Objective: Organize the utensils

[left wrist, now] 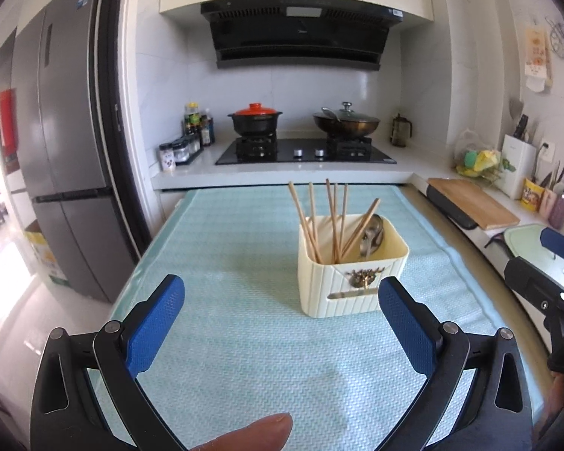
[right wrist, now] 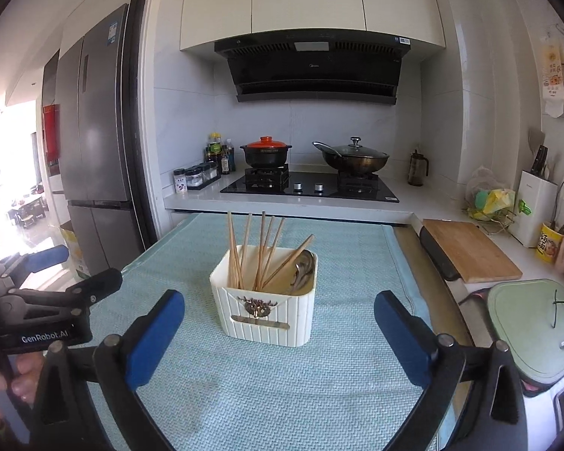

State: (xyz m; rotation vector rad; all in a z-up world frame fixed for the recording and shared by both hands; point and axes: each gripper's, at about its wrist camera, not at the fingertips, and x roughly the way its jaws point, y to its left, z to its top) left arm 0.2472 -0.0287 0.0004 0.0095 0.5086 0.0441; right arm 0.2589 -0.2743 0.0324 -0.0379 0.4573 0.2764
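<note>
Looking from the left wrist, the left gripper [left wrist: 280, 323] stands wide open and empty above the pale green mat [left wrist: 244, 338] on the counter. Ahead, a cream holder [left wrist: 351, 280] keeps the chopsticks [left wrist: 332, 221] upright beside a half-hidden metal spoon [left wrist: 372, 238]. A fingertip [left wrist: 259, 434] is cut off below.

From the right wrist, the right gripper [right wrist: 278, 332] gapes empty too; the left tool's body reads "GenRobot.AI" [right wrist: 44, 336].
</note>
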